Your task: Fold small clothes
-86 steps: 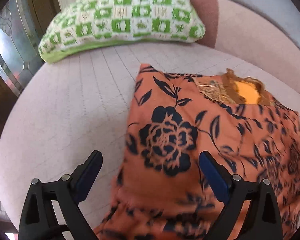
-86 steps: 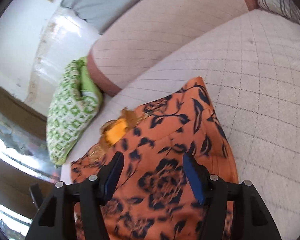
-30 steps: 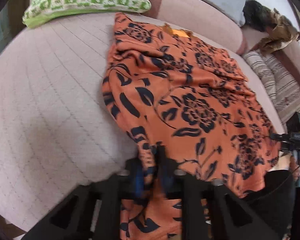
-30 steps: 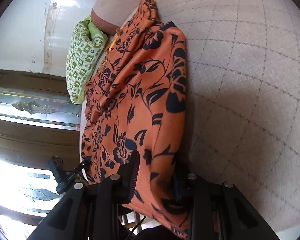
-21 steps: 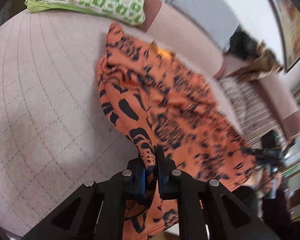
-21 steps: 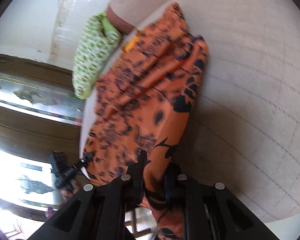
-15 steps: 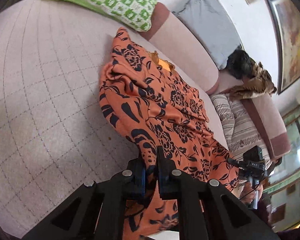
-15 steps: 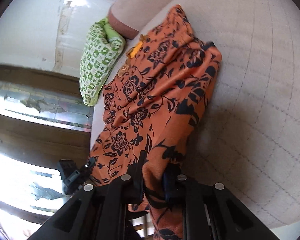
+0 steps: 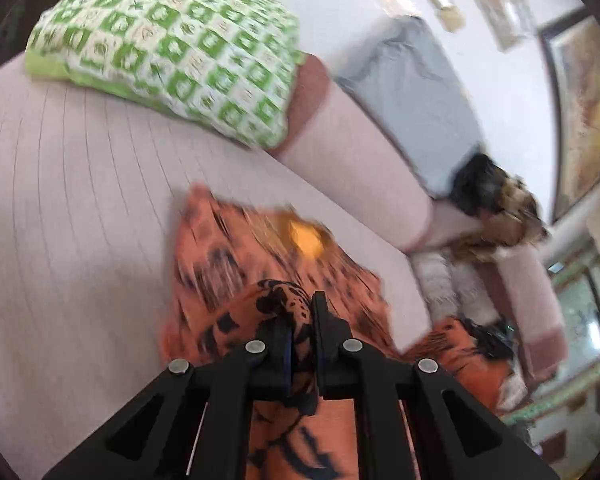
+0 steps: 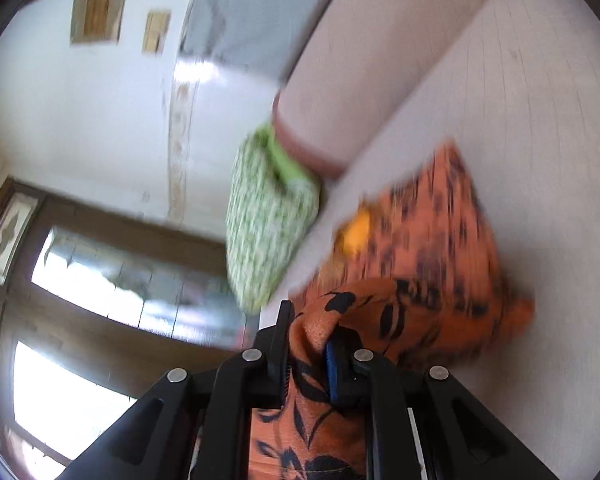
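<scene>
Gripping a bunched edge of the orange floral garment (image 9: pixel 260 264) apiece, the left gripper (image 9: pixel 301 322) and right gripper (image 10: pixel 306 330) are carrying it over the part lying on the pink sofa seat (image 9: pixel 80 200), so the first fold is seemingly only underway.

Since the earliest frames, both pairs of jaws, then spread open above the flat orange floral garment (image 9: pixel 216 248), have been closed on its near hem: cloth is now pinched in the left gripper (image 9: pixel 302 336) and in the right gripper (image 10: pixel 306 344). In the last second the hem, previously drawn out toward the front edge of the sofa seat (image 9: pixel 80 200), has been lifted and carried forward over the garment toward the backrest (image 9: pixel 352 152). The cloth, earlier stretched long, is now seen doubled, with a rounded fold bulging ahead of each gripper. The green checked pillow (image 9: pixel 172 48) is now seen much closer.
</scene>
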A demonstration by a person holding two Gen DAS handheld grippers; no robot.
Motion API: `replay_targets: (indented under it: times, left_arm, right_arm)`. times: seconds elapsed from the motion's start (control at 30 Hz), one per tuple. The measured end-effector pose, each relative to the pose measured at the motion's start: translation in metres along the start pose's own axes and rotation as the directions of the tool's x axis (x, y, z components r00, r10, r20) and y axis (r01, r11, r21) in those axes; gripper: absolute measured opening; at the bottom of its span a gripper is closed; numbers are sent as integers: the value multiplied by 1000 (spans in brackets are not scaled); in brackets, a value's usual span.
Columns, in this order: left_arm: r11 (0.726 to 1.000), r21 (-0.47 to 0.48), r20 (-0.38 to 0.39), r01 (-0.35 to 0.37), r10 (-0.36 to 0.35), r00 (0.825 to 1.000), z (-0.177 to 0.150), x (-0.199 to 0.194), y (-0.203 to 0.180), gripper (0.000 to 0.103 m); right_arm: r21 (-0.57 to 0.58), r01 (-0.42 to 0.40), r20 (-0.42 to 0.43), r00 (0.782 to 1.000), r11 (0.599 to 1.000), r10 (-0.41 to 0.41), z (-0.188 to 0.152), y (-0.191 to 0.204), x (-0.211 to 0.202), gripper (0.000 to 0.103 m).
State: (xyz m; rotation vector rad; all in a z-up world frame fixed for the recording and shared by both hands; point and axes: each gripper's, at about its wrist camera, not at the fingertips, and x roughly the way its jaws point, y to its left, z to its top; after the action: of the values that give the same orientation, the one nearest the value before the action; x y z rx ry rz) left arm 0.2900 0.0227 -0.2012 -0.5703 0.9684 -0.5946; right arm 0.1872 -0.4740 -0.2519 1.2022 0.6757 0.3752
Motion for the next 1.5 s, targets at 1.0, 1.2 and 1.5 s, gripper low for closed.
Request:
replay_targets:
  times: [1.0,1.2,1.5]
  left_arm:
    - [837,-260,20,-482,504,864,-69,32,60,66]
    - [817,-192,18,-544,557,830,-56,29,67,66]
    - [850,-199,78,-488,510,857,-49,7,68,65]
  right_arm:
    - [-622,294,-245,807,726,-537,-111,65,286,63]
    - [-673,259,-229,819,693,-527,-122,101,386,64]
    - [-555,278,-90,917,784,-389,-68,152,395,64]
